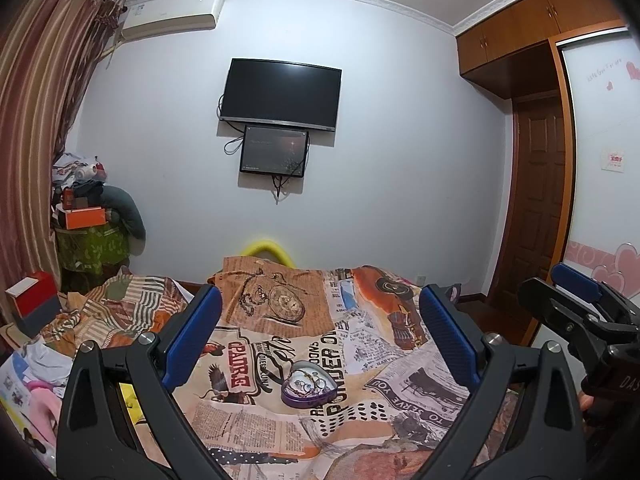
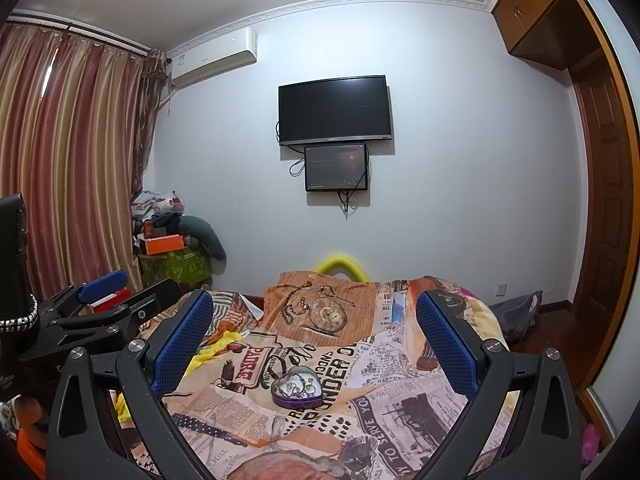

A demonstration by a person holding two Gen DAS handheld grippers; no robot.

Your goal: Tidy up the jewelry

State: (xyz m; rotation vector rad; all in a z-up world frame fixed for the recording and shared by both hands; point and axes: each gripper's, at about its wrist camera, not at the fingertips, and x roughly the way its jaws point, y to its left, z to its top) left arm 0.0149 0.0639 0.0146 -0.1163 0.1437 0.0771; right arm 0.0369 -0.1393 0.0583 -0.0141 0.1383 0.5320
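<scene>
Left gripper [image 1: 320,336] and right gripper [image 2: 316,332] side by side, level, both spread wide, holding nothing

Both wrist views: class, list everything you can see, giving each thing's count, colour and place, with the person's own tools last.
Heart tin: one, purple, holding jewelry, on the bedspread.
Bedspread: one, orange and cream newsprint, over the bed.
Television: one, black, on the far wall.
Small screen: one, black, below the television.
Air conditioner: one, white, high on the wall.
Curtain: striped pink, at left.
Left tongs: blue pads, open, above the bed.
Right tongs: blue pads, open, above the bed.
</scene>
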